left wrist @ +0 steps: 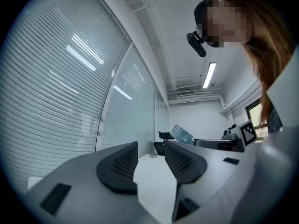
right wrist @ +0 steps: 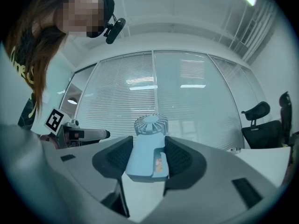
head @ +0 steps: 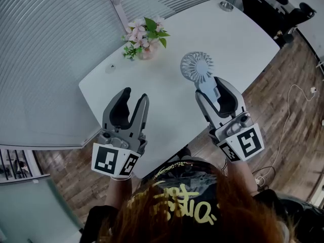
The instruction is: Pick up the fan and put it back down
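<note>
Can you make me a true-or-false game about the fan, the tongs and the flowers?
1. The right tongs are closed on the fan. True.
2. The left tongs are holding the flowers. False: nothing is between them, and the flowers stand on the table.
3. The table is white. True.
4. The fan is bright red. False: it is a pale, light colour.
</note>
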Motion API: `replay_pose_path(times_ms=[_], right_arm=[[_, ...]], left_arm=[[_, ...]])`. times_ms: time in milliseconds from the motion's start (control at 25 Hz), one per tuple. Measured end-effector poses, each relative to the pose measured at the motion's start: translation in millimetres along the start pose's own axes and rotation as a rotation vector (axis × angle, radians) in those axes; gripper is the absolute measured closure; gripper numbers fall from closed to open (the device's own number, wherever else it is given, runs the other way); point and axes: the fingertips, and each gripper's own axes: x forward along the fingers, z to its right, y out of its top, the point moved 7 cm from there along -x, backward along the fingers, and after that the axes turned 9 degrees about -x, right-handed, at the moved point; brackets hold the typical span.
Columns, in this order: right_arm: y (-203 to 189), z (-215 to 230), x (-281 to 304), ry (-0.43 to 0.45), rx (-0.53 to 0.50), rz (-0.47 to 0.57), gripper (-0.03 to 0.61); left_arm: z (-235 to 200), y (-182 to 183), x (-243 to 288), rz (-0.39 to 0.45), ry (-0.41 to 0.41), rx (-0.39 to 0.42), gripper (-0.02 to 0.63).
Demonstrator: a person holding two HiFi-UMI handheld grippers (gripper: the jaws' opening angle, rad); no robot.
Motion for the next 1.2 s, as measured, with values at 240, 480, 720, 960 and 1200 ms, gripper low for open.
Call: replay_pose_path(times_ms=[240, 480, 720, 960, 1200], right_arm=[[-1, -1, 1, -0.009, 0.002, -0.006, 0.362], [-3, -6, 9, -0.032, -0.008, -0.024, 0.362], [-3, -10, 13, -0.057, -0.030, -0.038, 0.362], [-8, 3, 21, -0.042, -0.014, -0.026, 0.362], [-12, 37, 25, 0.042, 0.007, 0.017, 0.362]], left_arm=[[-3, -1, 0, -0.006, -0.009, 0.004, 0.454], [-21, -9, 1, -0.016, -0.030, -0.019, 0.459], [-35, -16, 4, -0.026, -0.054, -0.048, 0.462], [-40, -20, 11, -0.037, -0.023, -0.046, 0.465], [-23, -19, 20, -0.004, 0.085, -0.004, 0.465]])
